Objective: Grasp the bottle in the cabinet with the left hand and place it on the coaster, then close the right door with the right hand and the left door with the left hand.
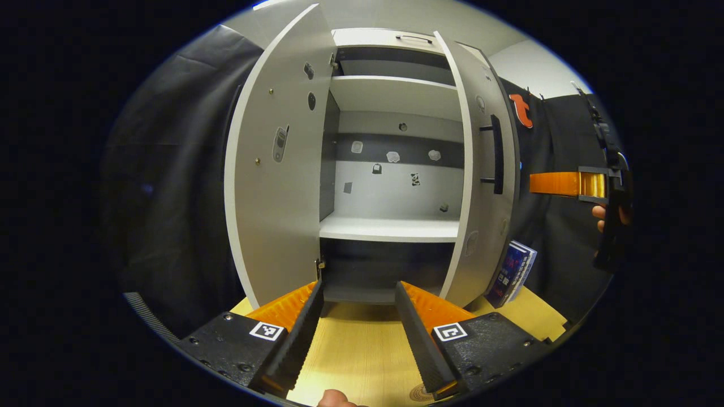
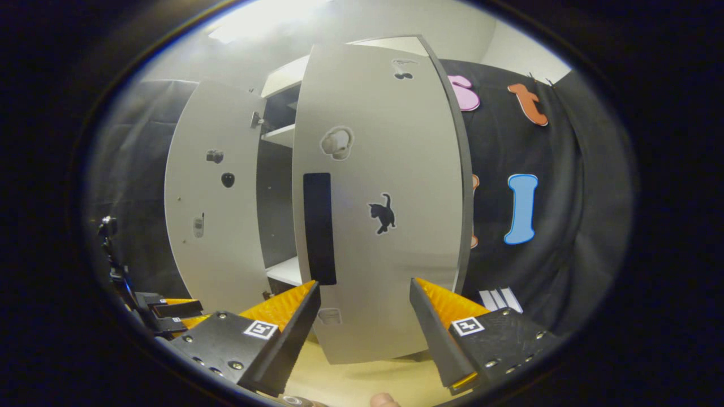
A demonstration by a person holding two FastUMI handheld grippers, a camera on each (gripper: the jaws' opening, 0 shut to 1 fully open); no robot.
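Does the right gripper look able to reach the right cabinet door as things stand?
Probably yes: the right gripper is open and faces the right door squarely, nothing between them.

A: What surrounds the scene?
B: Black cloth [image 1: 169, 169] hangs as the booth's wall on both sides, creased in loose folds, with a pale wall [image 1: 531, 68] above it at the right.
A: And underneath?
B: A light wooden tabletop [image 1: 362, 350] with visible grain.
A: Light?
B: A bright glare on the ceiling [image 2: 254, 22] in the right gripper view
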